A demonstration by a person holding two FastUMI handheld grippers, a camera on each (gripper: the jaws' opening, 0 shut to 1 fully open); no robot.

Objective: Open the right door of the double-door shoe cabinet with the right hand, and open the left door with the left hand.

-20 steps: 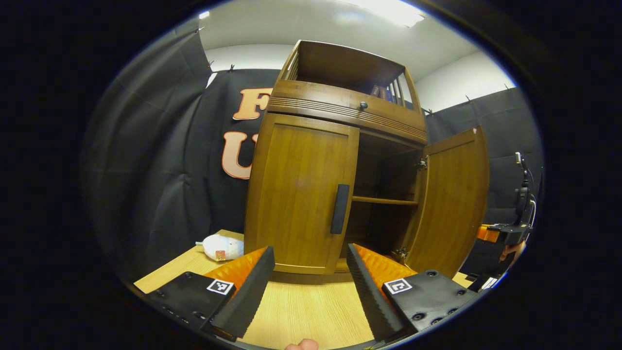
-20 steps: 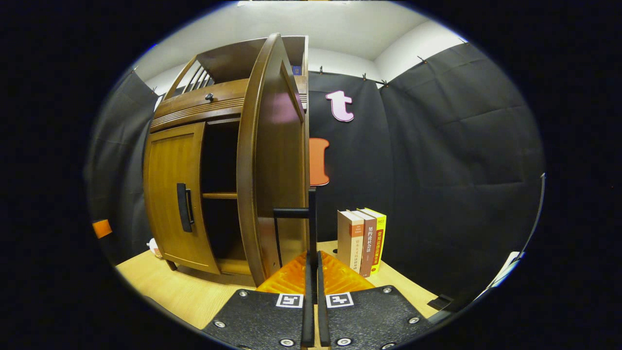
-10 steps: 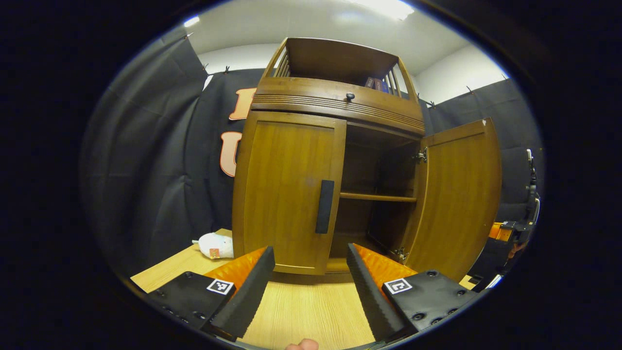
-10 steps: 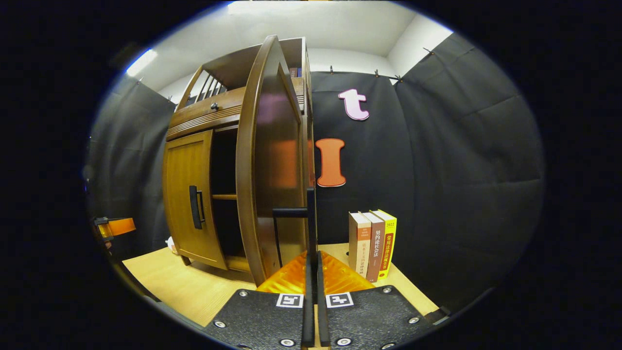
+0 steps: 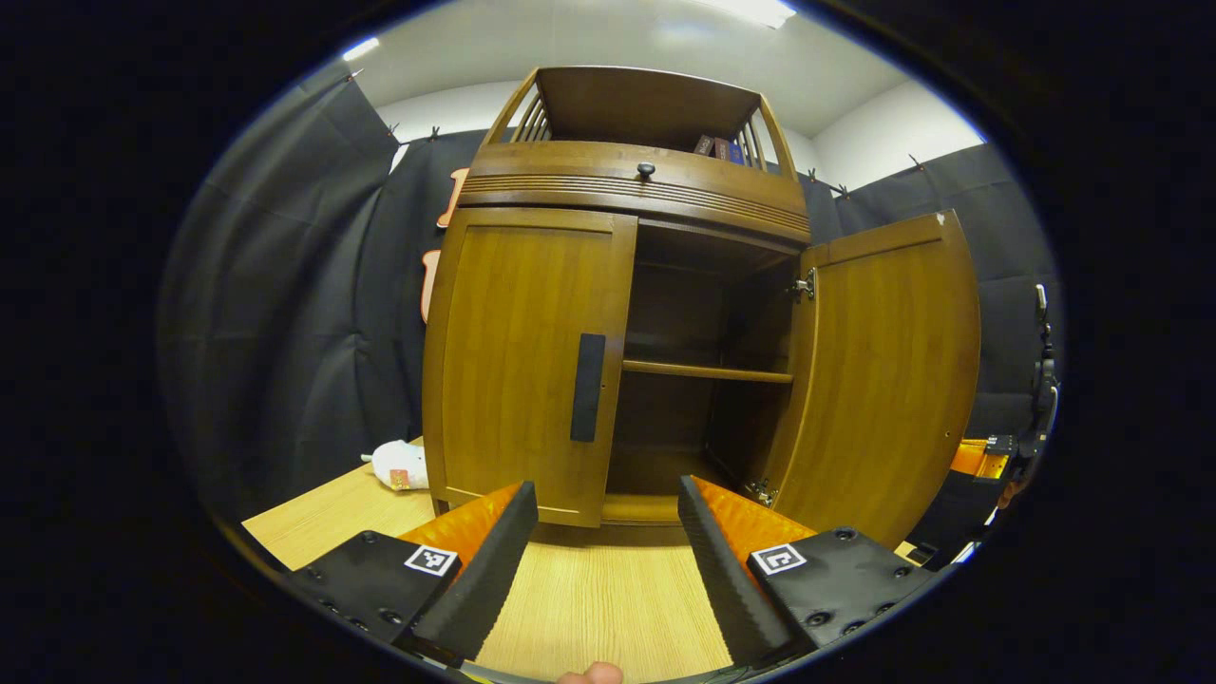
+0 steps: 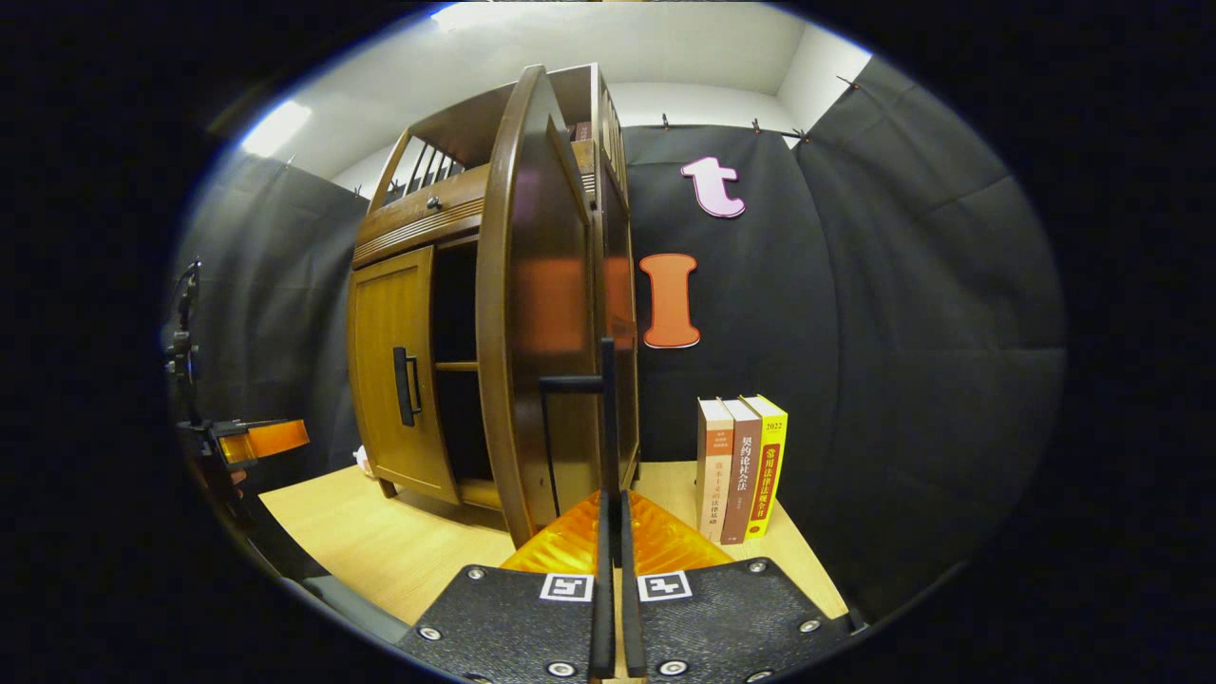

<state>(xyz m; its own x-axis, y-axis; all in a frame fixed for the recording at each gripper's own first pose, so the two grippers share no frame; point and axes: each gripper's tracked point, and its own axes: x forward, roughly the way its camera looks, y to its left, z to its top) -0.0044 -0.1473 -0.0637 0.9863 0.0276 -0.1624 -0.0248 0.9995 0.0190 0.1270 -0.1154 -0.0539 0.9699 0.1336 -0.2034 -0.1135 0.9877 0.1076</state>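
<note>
R claw [image 6: 613, 494] clamped on open brown wood right door's black bar handle [image 6: 608, 418]. L claw [image 5: 608, 532] wide open, empty; rigid hinged left door [image 5: 527, 356]: grip its black vertical handle [image 5: 588, 387].

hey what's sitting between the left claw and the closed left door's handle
Nothing: in the left gripper view only bare table lies between the open left claw and the left door's handle.

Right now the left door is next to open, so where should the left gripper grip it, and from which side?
Grip the left door by its vertical bar handle, near the door's inner edge. Come straight at the front, the open left gripper taking the bar side to side. The bar stands off the panel, as the right gripper view shows, so fingers can probably close around it.
</note>
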